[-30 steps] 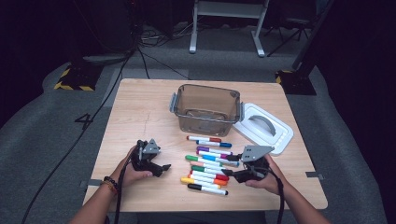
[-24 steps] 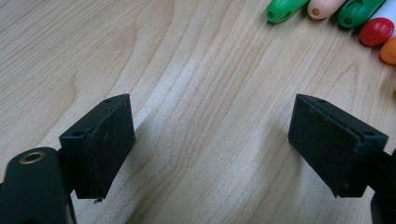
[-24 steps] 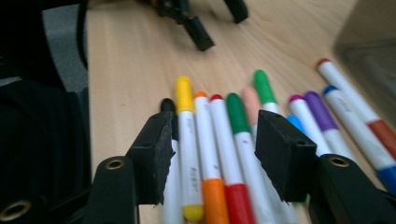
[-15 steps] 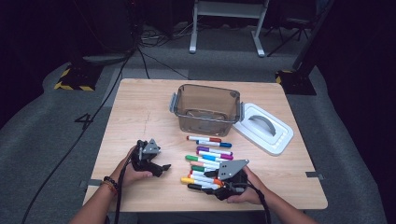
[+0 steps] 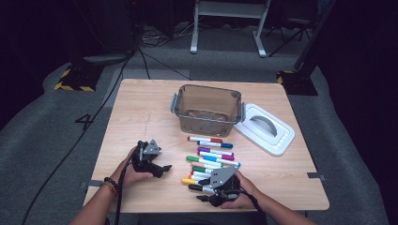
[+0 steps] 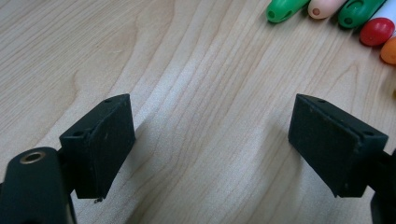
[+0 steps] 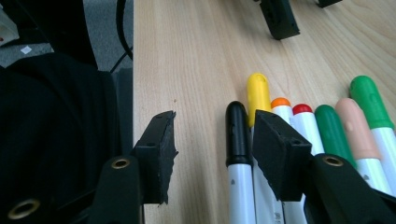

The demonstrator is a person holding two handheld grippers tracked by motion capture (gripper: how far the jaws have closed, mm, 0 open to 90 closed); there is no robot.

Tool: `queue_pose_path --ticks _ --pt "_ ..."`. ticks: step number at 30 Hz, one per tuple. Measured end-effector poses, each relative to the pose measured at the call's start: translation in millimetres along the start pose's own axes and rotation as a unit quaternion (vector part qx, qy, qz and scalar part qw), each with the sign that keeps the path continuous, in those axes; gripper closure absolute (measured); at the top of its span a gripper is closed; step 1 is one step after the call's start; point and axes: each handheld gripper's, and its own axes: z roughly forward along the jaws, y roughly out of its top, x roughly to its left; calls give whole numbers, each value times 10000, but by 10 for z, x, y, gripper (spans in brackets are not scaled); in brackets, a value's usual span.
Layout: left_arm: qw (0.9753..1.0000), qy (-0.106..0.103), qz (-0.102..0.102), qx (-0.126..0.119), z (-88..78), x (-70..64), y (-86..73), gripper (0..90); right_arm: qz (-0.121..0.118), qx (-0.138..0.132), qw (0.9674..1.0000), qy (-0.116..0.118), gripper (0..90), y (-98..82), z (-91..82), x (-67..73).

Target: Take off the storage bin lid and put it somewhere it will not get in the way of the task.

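Several coloured markers (image 5: 211, 157) lie in rows on the wooden table (image 5: 141, 117). My right gripper (image 5: 199, 193) is low at the near end of the pile, open, its jaws astride the black-capped marker (image 7: 237, 130). The marker lies close to the right pad (image 7: 280, 154) and well clear of the left pad (image 7: 159, 154). These jaws have just been closing. A yellow-capped marker (image 7: 258, 91) lies next to the black one. My left gripper (image 5: 162, 171) rests to the left of the pile, and the left gripper (image 6: 210, 135) holds its jaws wide open over bare wood.
A clear brown bin (image 5: 206, 110) stands behind the markers, with its white lid (image 5: 265, 129) flat on the table to its right. The table's front edge (image 7: 133, 93) runs just beside my right gripper's left jaw. Green, pink and red marker caps (image 6: 322, 9) lie ahead of the left gripper.
My right gripper has moved left and nearer the front edge, from the right side of the pile to its near end, over the black marker. The left gripper has stayed put.
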Motion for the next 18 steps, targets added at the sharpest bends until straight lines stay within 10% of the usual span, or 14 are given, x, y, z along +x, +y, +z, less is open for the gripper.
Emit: queue_pose_path --ticks 18 --pt "10000 25 -12 -6 -2 -4 -2 150 -79 93 9999 -27 507 21 100 41"
